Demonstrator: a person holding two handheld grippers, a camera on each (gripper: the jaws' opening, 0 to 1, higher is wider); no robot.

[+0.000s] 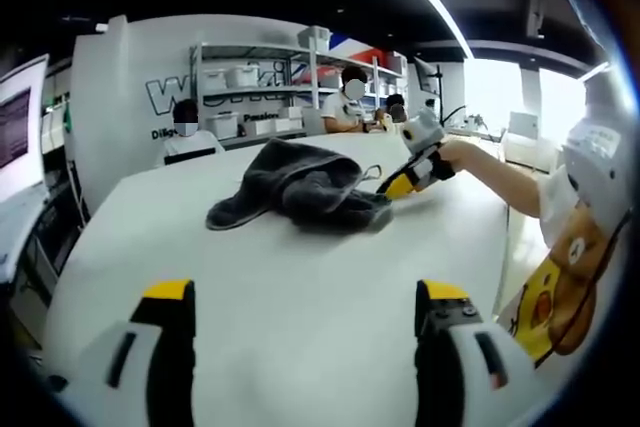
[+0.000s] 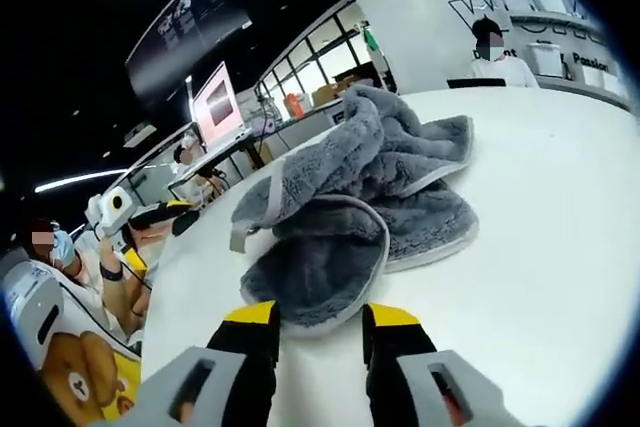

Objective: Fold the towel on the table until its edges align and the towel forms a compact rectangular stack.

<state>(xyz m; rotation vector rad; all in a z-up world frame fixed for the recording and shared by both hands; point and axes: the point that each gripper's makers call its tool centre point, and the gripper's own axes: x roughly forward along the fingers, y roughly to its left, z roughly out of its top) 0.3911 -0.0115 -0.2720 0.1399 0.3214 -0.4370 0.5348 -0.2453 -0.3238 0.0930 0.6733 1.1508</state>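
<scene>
A grey towel [image 1: 300,190] lies crumpled in a heap on the white table [image 1: 300,347], toward its far side. My left gripper [image 1: 305,293] hovers over the near part of the table, well short of the towel, jaws wide open and empty. My right gripper [image 1: 400,183] sits at the towel's right edge. In the right gripper view the towel [image 2: 370,187] is close up, and its rounded hemmed flap reaches between the yellow tips of my right gripper [image 2: 322,315]. Those jaws stand narrowly apart and the flap is not pinched. The left gripper [image 2: 150,215] shows at the left there.
A person's hand and forearm [image 1: 500,179] reach in from the right, above a yellow bear-print apron [image 1: 560,277]. Beyond the table stand shelves [image 1: 260,97] with boxes, seated people and a white wall panel. A monitor [image 2: 218,102] stands at the table's far side.
</scene>
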